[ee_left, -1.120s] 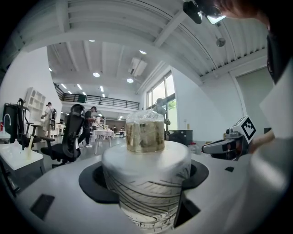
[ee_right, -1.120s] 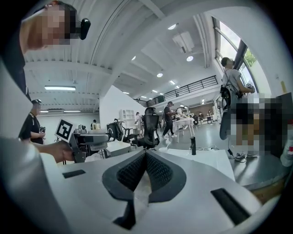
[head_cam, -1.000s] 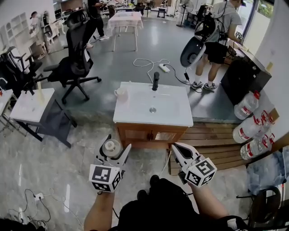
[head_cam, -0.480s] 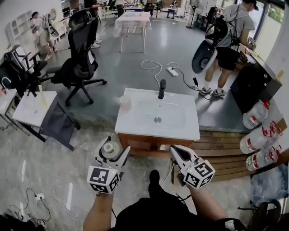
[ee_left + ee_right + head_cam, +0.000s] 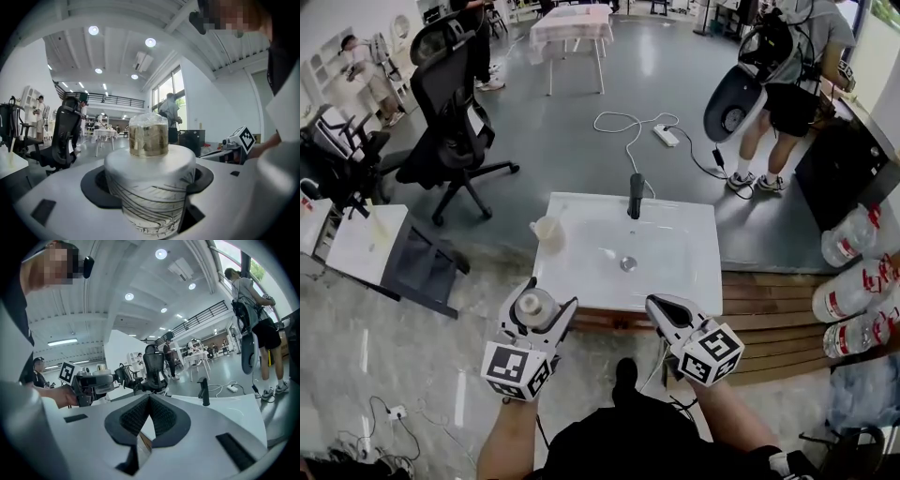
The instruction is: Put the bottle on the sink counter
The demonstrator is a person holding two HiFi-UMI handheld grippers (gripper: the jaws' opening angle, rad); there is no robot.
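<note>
The left gripper [image 5: 542, 298] had its jaws clamped on the bottle [image 5: 535, 307], a pale, rounded one with dark line markings and a gold-brown cap wrapped in clear film. The bottle stood upright between the jaws, held in the air at the near-left edge of the white sink table [image 5: 680, 281] and not resting on it. The right gripper [image 5: 658, 306] was beside it at the table's near edge, its jaws pressed together with nothing between them. Each gripper carried its marker cube on the near side, over the person's hands.

On the table, a black faucet [image 5: 635, 195] rose at the far edge of the basin, with the drain [image 5: 628, 264] near the middle. A clear cup [image 5: 547, 230] stood on the left rim, well apart from the bottle.

Beyond the table, a black office chair [image 5: 450, 122] stood at the far left on the grey floor, and a white power strip [image 5: 666, 136] with its cable lay farther back. A person in shorts [image 5: 787, 84] stood at the far right. Large water jugs [image 5: 853, 234] lay at the right.
</note>
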